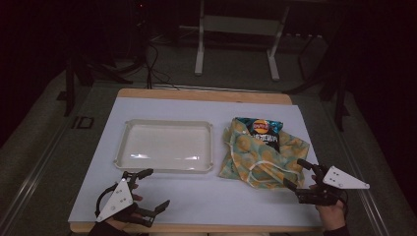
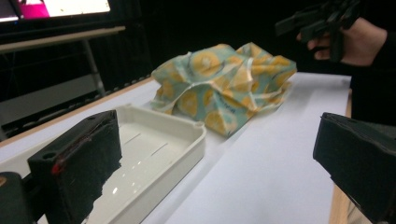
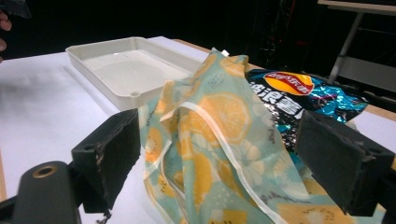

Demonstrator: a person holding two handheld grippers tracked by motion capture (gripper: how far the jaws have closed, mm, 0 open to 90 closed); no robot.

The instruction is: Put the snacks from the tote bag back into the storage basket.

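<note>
The right hand-held gripper (image 1: 298,174) stands wide open at the near edge of the teal, lemon-printed cloth bag (image 1: 263,155), its jaws either side of a fold but gripping nothing; the blue crisp packet (image 1: 262,130) lies on the bag, both just beside the empty cream plastic tray (image 1: 167,146) on the white table (image 1: 206,199); the left hand-held gripper (image 1: 153,189) hovers open and empty; judging from this, little is done yet.
</note>
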